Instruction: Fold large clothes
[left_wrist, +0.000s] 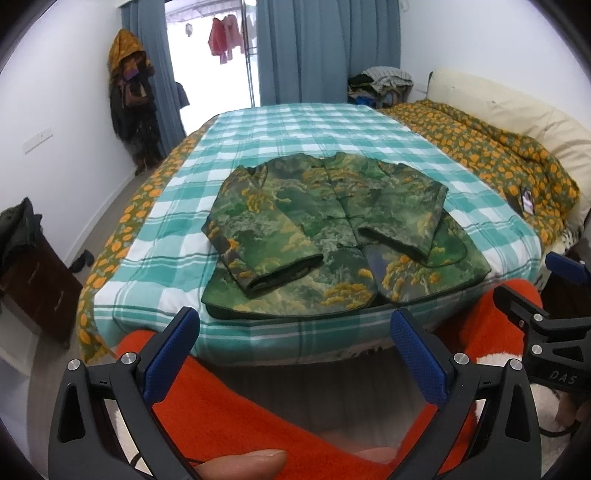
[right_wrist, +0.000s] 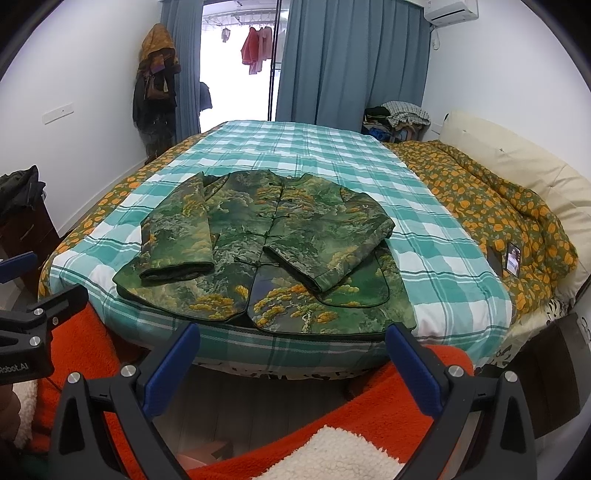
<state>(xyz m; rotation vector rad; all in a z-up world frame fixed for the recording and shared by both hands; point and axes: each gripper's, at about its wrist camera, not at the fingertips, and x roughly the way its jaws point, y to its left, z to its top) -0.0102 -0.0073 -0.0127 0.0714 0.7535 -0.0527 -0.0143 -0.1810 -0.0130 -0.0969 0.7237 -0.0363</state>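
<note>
Left wrist view, nearest edge: a fingertip (left_wrist: 255, 461) is showing at the bottom, and orange fleece fabric (left_wrist: 229, 406) is lying beneath the tool. The left gripper (left_wrist: 295, 343) is hanging short of the bed with its blue-padded fingers (left_wrist: 171, 354) spread wide and nothing between them. At the right margin of this view, part of the right gripper (left_wrist: 554, 295) is showing beside it. Right wrist view: the right gripper (right_wrist: 293, 358) is likewise standing wide apart and empty, just short of the mattress edge, with white fleece lining (right_wrist: 332, 454) showing below it.

Beyond both tools, the green-and-yellow patterned jacket (right_wrist: 266, 258) is lying flat, front side up, on the teal checked sheet (right_wrist: 436, 236) at the near end of the bed. Its hem is reaching the near edge of the mattress. Both sleeves are lying folded inward across the chest, the cuffs pointing toward the near edge, and the row of knot buttons is running down the middle.

To the right, an orange-flowered quilt (right_wrist: 517, 218) is lying bunched along the bed, with a phone (right_wrist: 513, 258) resting on it and a cream headboard (right_wrist: 524, 166) behind. At the far wall, blue curtains (right_wrist: 351, 62) are framing a bright doorway, and a pile of clothes (right_wrist: 399, 114) is sitting at the far right corner.
</note>
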